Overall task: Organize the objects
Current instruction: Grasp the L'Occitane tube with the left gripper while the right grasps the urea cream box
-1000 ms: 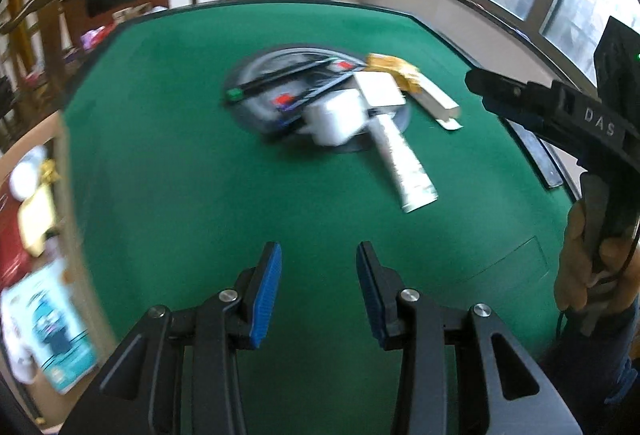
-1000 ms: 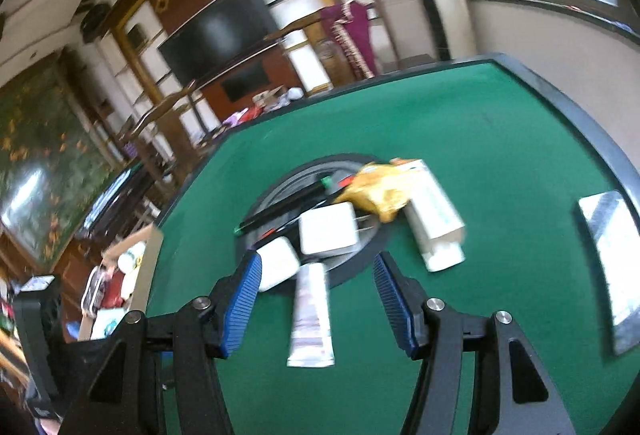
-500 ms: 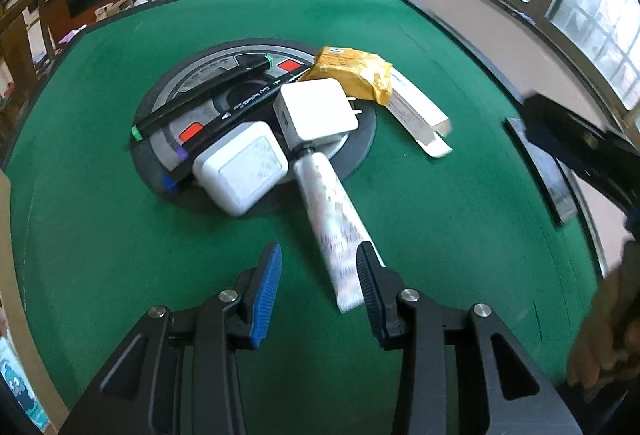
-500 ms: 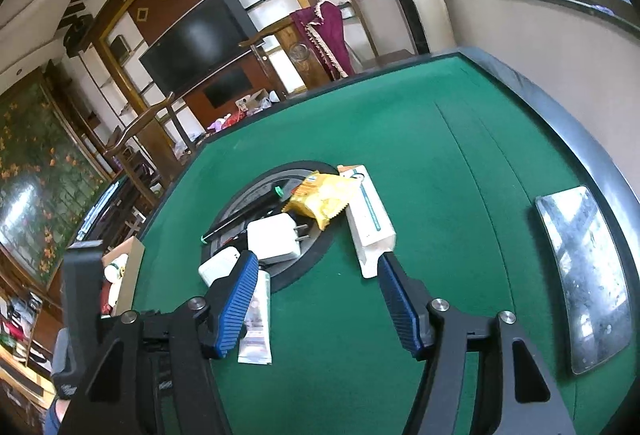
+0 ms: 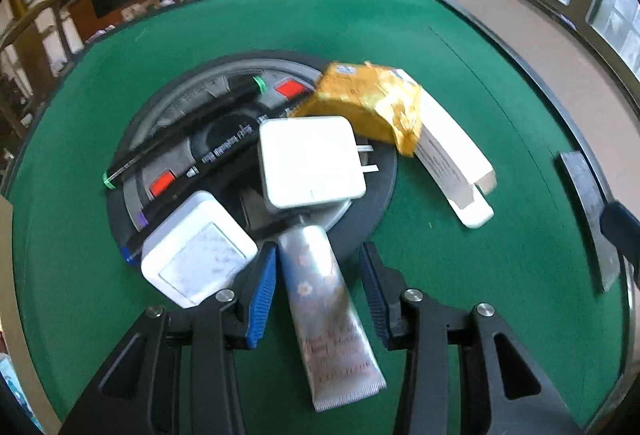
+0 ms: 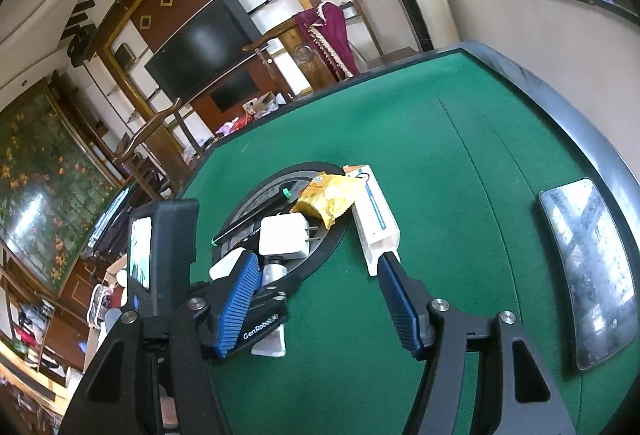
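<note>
A silver flowered tube [image 5: 320, 295] lies on the green felt table [image 5: 460, 83], its cap under a white plug charger [image 5: 308, 163]. My left gripper [image 5: 318, 267] straddles the tube with its jaws closing, and the blue pads stand just off its sides. A white square adapter [image 5: 198, 259], black markers [image 5: 180, 139] and a yellow snack packet [image 5: 368, 103] rest on the round dark disc [image 5: 372, 219]. Beside the disc lies a long white box [image 5: 452, 171]. My right gripper [image 6: 318, 263] hovers open over bare felt, with the white box [image 6: 374, 219] just beyond its right fingertip.
A metal plate [image 6: 588, 267] is set into the felt near the table's right rim. The table's black raised edge [image 6: 560, 107] curves round behind. Wooden chairs [image 6: 160, 123] and a television stand past the far side. Bare felt stretches right of the pile.
My left gripper has moved forward up to the pile, so the tube now lies between its jaws, which stand narrower. The right gripper has pulled back a little and the pile looks smaller.
</note>
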